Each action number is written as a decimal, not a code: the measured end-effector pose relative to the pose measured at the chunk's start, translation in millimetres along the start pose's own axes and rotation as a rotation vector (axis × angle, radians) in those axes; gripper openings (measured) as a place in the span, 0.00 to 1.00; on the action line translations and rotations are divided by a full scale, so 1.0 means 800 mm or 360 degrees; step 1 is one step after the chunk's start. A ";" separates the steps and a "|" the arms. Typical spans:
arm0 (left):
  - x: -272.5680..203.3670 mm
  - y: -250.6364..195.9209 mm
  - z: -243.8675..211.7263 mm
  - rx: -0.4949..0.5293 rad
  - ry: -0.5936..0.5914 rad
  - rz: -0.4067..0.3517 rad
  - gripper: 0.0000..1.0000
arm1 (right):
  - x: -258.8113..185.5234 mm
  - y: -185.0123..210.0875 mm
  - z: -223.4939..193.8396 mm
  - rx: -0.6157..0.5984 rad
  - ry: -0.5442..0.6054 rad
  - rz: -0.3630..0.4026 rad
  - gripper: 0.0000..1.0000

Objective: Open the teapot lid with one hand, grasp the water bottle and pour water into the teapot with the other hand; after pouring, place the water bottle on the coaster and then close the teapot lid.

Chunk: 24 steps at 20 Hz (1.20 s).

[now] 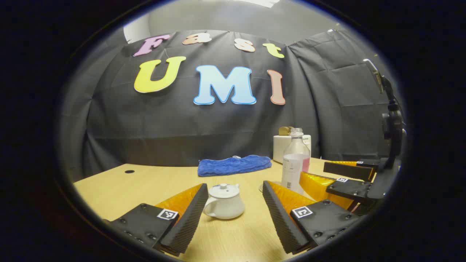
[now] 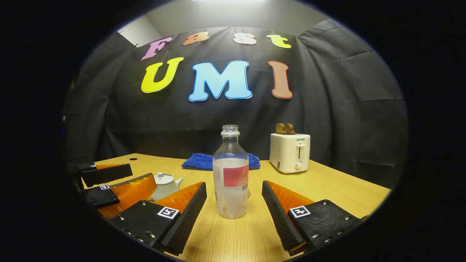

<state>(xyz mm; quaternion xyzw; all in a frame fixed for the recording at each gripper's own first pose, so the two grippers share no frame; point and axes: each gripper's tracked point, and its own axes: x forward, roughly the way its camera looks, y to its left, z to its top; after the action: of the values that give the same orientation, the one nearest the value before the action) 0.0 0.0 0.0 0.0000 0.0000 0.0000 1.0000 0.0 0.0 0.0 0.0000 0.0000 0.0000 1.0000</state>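
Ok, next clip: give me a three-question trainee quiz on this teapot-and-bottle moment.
1. True or false: the teapot has its lid on.
2. Which describes the water bottle? A) capped, lying down B) uncapped, upright C) held in the air
3. Fill in: behind the bottle lies a blue ____.

Key: 1 true. 2 B; it stands between the open fingers of the right gripper, untouched. 3 cloth.

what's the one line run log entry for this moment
stage: pre-grasp | left gripper: open, lined up on teapot, lid on | right gripper: open, lined up on water bottle, uncapped, upright | nothing held
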 end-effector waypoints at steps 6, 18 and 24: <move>0.003 -0.012 0.001 0.0001 -0.0004 -0.0074 1.00 | 0.000 -0.007 0.000 0.0003 -0.0001 -0.0055 0.95; 0.016 0.015 0.000 0.0003 -0.0001 0.0116 1.00 | 0.006 0.000 0.000 0.0004 0.0006 0.0000 0.95; 0.062 0.030 -0.002 0.0001 0.0003 0.0151 1.00 | 0.026 0.000 0.000 0.0005 0.0006 -0.0011 0.95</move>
<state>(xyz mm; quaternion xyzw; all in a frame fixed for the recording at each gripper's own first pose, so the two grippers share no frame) 50.0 23.7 -1.9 0.0004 0.0009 0.0475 0.9989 21.0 0.3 0.2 0.0015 0.0018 -0.0033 1.0000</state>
